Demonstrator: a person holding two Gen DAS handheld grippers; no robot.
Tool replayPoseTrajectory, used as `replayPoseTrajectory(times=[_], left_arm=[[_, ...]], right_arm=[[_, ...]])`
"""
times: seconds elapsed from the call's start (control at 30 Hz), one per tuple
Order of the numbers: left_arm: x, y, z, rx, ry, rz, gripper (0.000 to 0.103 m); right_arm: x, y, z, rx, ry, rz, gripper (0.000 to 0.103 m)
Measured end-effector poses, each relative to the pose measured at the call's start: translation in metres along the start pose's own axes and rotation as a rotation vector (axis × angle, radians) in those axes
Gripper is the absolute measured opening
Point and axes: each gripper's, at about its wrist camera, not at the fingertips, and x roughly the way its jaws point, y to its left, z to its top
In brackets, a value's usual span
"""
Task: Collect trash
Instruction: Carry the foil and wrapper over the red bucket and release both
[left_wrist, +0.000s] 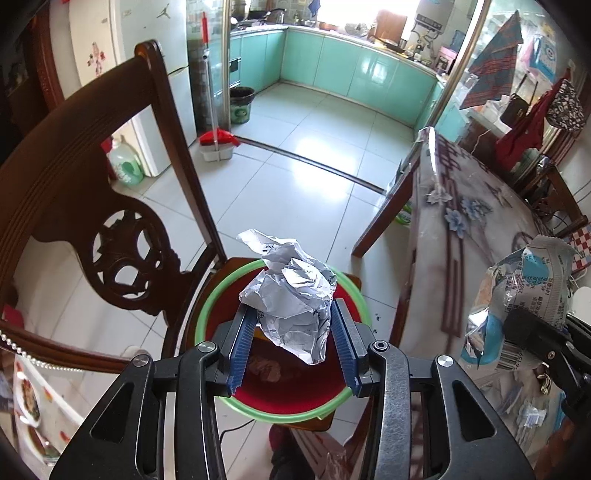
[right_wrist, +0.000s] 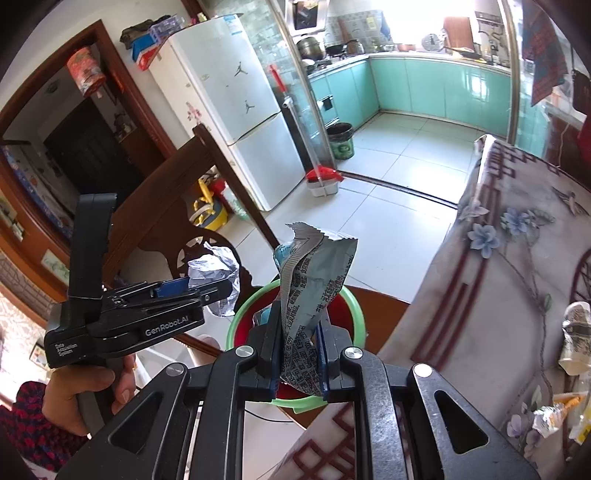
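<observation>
I've got the left hand-held gripper (left_wrist: 291, 328) clamped on the crumpled paper (left_wrist: 291, 295), right hand-held gripper (right_wrist: 295, 343) clamped on the snack wrapper (right_wrist: 314, 280), both over the green-rimmed bin (left_wrist: 207, 306) on the chair seat. Risk: the light wrapper drifts past the rim when I release.

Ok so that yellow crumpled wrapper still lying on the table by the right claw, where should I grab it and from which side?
Judging by the right wrist view, take the yellow wrapper across its bunched, raised middle, coming down from above. It lies low on the tablecloth, so a side approach would likely snag the cloth. The right claw must first drop its snack packet.
</observation>
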Motion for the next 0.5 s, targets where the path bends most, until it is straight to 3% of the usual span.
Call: replayPoseTrajectory(times=[0.17, 0.5], left_arm=[[0.023, 0.016, -0.002, -0.018, 0.051, 0.032, 0.040], [0.048, 0.031, -0.006, -0.040, 0.115, 0.046, 0.040]], right_arm=[[0.034, 0.001, -0.007, -0.011, 0.077, 0.006, 0.013], [0.059, 0.009, -0.014, -0.042, 0.130, 0.011, 0.013]])
